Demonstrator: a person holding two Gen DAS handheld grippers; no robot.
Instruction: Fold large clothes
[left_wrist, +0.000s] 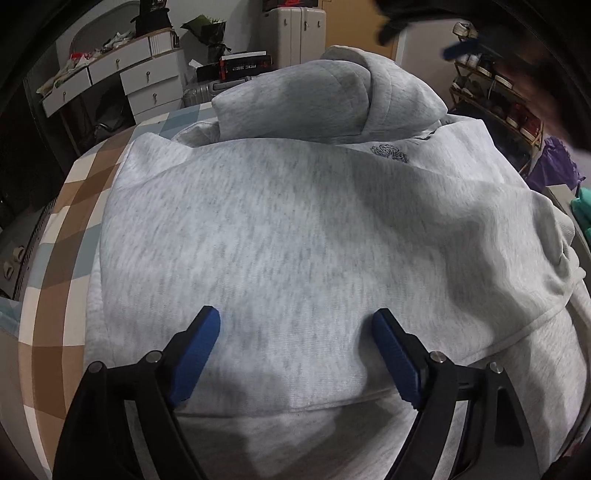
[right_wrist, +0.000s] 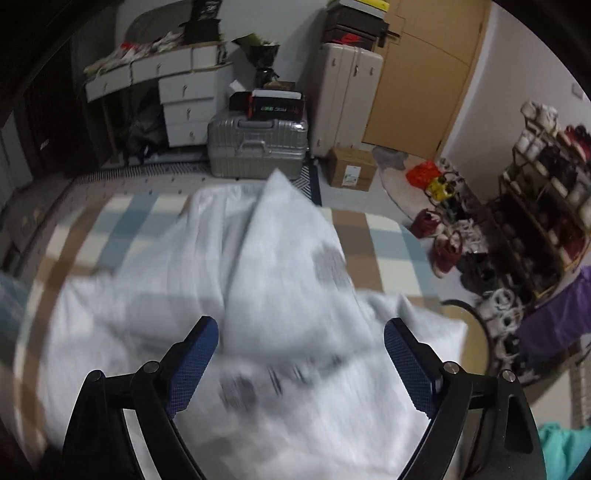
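Clearly, a light grey hoodie fills most of the left wrist view. It lies on a bed cover with brown, blue and cream checks. The hood is folded down onto the body in the upper middle of the frame, and a small dark print sits to the right of it. The left gripper is at the bottom of that frame, its blue fingers wide apart over the cloth, with nothing pinched between them. In the right wrist view the hoodie is blurred and takes the centre and lower part. The right gripper is also spread wide above it and grips nothing. A silver suitcase stands on the floor beyond the bed, and a shoe rack is at the right edge.
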